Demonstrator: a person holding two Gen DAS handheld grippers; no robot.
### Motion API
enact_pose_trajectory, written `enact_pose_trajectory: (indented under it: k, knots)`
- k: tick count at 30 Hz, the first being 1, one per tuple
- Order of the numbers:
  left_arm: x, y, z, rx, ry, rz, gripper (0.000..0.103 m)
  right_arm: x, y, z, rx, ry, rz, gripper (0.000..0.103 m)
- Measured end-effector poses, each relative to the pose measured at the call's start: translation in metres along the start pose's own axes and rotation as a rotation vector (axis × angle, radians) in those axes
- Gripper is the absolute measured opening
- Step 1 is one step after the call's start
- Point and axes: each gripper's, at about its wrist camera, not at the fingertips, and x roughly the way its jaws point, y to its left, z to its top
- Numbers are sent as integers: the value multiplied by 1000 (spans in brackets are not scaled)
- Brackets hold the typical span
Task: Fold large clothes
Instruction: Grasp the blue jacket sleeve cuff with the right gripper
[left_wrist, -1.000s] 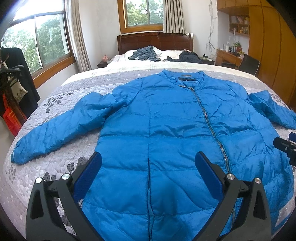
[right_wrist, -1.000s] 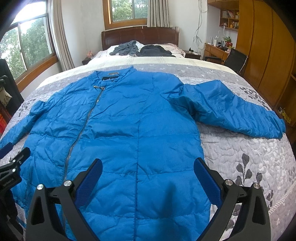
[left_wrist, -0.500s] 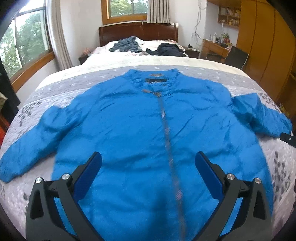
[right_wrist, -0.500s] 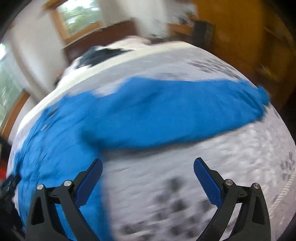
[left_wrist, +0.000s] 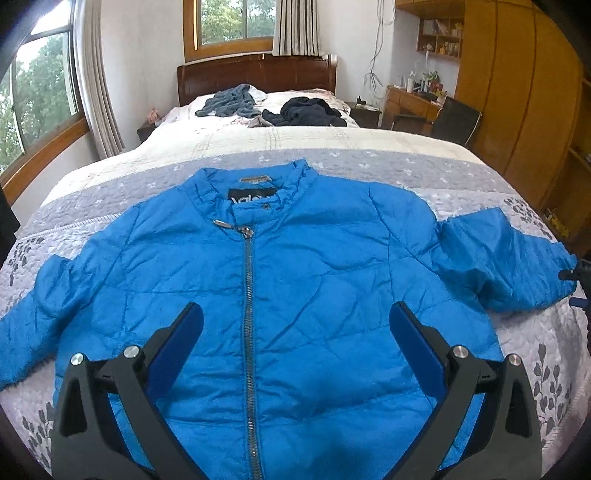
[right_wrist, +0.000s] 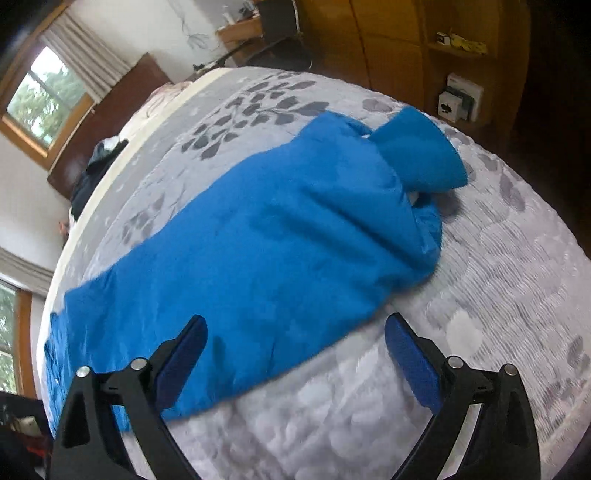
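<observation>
Landmark: blue jacket (left_wrist: 303, 295), lying face-up and zipped on the grey quilted bed cover (left_wrist: 480, 177), collar toward the headboard (left_wrist: 258, 74).

Left of the jacket body, its one sleeve (left_wrist: 33, 332) runs out flat across the cover toward the window (left_wrist: 37, 92) side. Beyond the collar, far end of the bed: a grey-blue garment (left_wrist: 229, 101) and a dark garment (left_wrist: 310, 110), both well apart from the jacket.

Left gripper (left_wrist: 295, 332) hangs over the jacket's lower front, w/ the zipper (left_wrist: 248, 332) running up roughly between its blue pads (left_wrist: 177, 347). Jaws spread wide, nothing in them; contact w/ the fabric can't be told.

Right of the jacket body, the other sleeve (left_wrist: 506, 266) angles out toward the bed edge, wrinkled. At its cuff end, a dark bit of the right tool shows at the frame edge in the left-wrist view.

Right-wrist view: that sleeve (right_wrist: 277, 240) fills the frame, blurred, w/ the cuff end (right_wrist: 417, 155) folded back over itself and lying on the sleeve. Right gripper (right_wrist: 295, 354) sits above the sleeve's near edge, jaws also wide, empty; one pad (right_wrist: 181, 362) over blue fabric, the other (right_wrist: 413, 365) over bare leaf-print cover (right_wrist: 498, 295). Beyond the cuff, past the bed edge: wooden wardrobe (right_wrist: 388, 44) and a wall socket (right_wrist: 458, 98).
</observation>
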Motion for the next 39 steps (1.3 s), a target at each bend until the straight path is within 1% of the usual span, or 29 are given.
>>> enact_pose_trajectory:
  k: [2, 4, 6, 7, 9, 10, 11, 12, 14, 17, 20, 22, 25, 29, 32, 33, 35, 39]
  knots:
    - [0, 1, -1, 1, 6, 3, 100, 2, 0, 5, -11, -20, -17, 97]
    - [1, 3, -3, 1, 8, 4, 100, 3, 4, 8, 0, -35, -38, 93]
    - [0, 6, -4, -1, 9, 2, 100, 5, 6, 14, 1, -52, -66, 71]
    - [-2, 7, -4, 0, 8, 0, 100, 5, 6, 16, 4, -57, -77, 66]
    - [-4, 10, -6, 3, 8, -2, 100, 4, 2, 20, 23, -69, -73, 44]
    - [-5, 11, -7, 4, 9, -5, 100, 3, -1, 21, 33, -71, -54, 39]
    - [-7, 13, -8, 5, 10, -9, 100, 1, -4, 22, 42, -72, -21, 25]
    - [-9, 15, -9, 4, 10, -12, 100, 0, -6, 23, 49, -72, 9, 16]
    - [-13, 19, -12, 5, 12, -17, 100, -5, -10, 22, 48, -81, 39, 13]
    - [-16, 29, -16, -1, 21, -18, 100, -6, -9, 19, 33, -83, 24, 11]
    - [-19, 44, -20, -16, 26, -9, 100, -13, -6, 17, 38, -95, 28, 9]
    - [-22, 53, -21, -23, 21, 4, 100, -25, 6, 14, 9, -121, 30, 9]
    - [-26, 72, -21, -53, 20, 21, 100, -49, 32, 6, -46, -153, 98, 8]
    - [-28, 97, -21, -97, 22, 45, 100, -76, 83, -13, -153, -165, 201, 7]
    - [-30, 113, -24, -129, 28, 50, 100, -91, 140, -36, -271, -159, 281, 7]
    - [-31, 117, -25, -136, 29, 53, 100, -94, 153, -42, -296, -156, 298, 7]
    - [-33, 129, -27, -152, 25, 65, 100, -98, 193, -60, -375, -148, 343, 7]
    - [-38, 147, -31, -176, 21, 80, 100, -100, 251, -96, -483, -127, 403, 7]
